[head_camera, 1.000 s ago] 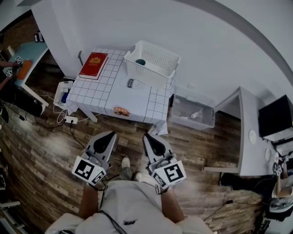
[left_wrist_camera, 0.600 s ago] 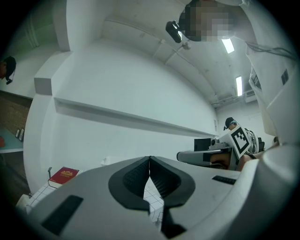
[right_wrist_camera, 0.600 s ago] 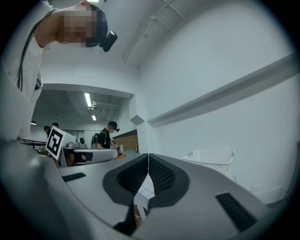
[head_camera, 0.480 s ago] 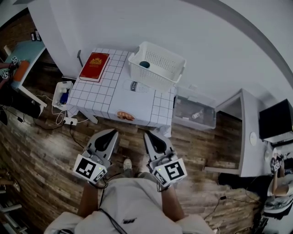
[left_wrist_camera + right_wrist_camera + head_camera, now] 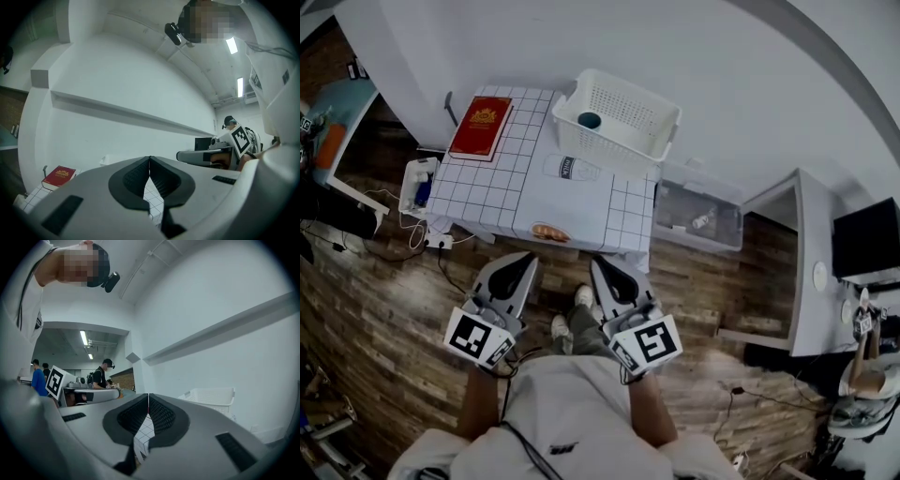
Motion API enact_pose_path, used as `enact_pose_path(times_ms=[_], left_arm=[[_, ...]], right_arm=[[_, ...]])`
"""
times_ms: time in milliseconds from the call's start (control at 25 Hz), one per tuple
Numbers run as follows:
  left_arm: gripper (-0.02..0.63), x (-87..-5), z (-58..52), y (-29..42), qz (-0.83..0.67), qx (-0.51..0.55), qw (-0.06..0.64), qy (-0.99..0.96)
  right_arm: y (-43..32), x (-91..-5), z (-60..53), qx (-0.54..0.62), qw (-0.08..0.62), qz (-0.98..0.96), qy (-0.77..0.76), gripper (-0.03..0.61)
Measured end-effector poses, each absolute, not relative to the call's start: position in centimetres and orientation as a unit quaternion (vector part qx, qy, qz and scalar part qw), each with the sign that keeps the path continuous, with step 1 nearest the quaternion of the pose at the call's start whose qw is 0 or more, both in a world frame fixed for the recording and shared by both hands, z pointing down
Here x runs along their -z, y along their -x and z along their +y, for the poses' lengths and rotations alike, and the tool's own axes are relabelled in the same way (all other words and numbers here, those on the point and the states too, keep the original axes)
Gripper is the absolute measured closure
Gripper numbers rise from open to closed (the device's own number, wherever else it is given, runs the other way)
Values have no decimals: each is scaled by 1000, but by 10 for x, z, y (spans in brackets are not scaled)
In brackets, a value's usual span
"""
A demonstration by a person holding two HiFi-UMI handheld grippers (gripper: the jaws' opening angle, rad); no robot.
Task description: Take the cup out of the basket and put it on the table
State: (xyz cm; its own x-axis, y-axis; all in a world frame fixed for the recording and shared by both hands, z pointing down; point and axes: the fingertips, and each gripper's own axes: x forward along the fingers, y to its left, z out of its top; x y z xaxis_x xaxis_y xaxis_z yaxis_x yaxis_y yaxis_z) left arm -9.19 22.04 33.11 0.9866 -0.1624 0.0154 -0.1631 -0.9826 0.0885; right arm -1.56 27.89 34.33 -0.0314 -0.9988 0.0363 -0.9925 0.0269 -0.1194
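A white slotted basket (image 5: 623, 127) stands at the table's far right corner, and a teal cup (image 5: 590, 120) sits inside it near its left wall. The table (image 5: 502, 187) has a white grid-patterned cloth. Both grippers hover over the wooden floor, just short of the table's front edge and pointing at it. My left gripper (image 5: 528, 264) is shut with nothing in it, its pads meeting at the tip (image 5: 149, 161). My right gripper (image 5: 598, 268) is likewise shut and empty (image 5: 148, 401). The basket (image 5: 211, 399) shows ahead and to the right in the right gripper view; the cup is hidden there.
A red book (image 5: 482, 127) lies at the table's far left, a clear bottle (image 5: 572, 169) lies in front of the basket, and a small brown item (image 5: 548, 232) sits near the front edge. A clear storage bin (image 5: 698, 217) stands on the floor right of the table. Other people work in the background.
The person has walked toward the table; both shut grippers now sit close to its front edge. Nothing on the table has moved.
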Motion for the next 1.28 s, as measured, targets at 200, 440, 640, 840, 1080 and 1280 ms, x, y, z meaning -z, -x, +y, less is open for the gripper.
enact_pose_path(times_ms=[200,440,640,840,1080,1280], left_arm=[[604,-336,197,64,-91,-6,54,-994],[604,-337,171,28,-106,-10,54,-993],[604,-337,157,3,-117,-15,55,-992],[604,-334,148,-16,-130,-16,56,-990],[604,-334,136,-29,-138,-17,52,-989],[604,-334,121,-39,-140,-19,48,-989]], right_arm=[[-15,-349,257,63,30,721,690,566],[-52,-346,227,60,38,729,681,566],[-79,-349,214,64,30,738,671,566],[-98,-347,205,65,31,747,661,566],[-112,-345,192,62,36,753,654,566],[-122,-348,176,62,34,756,651,566]])
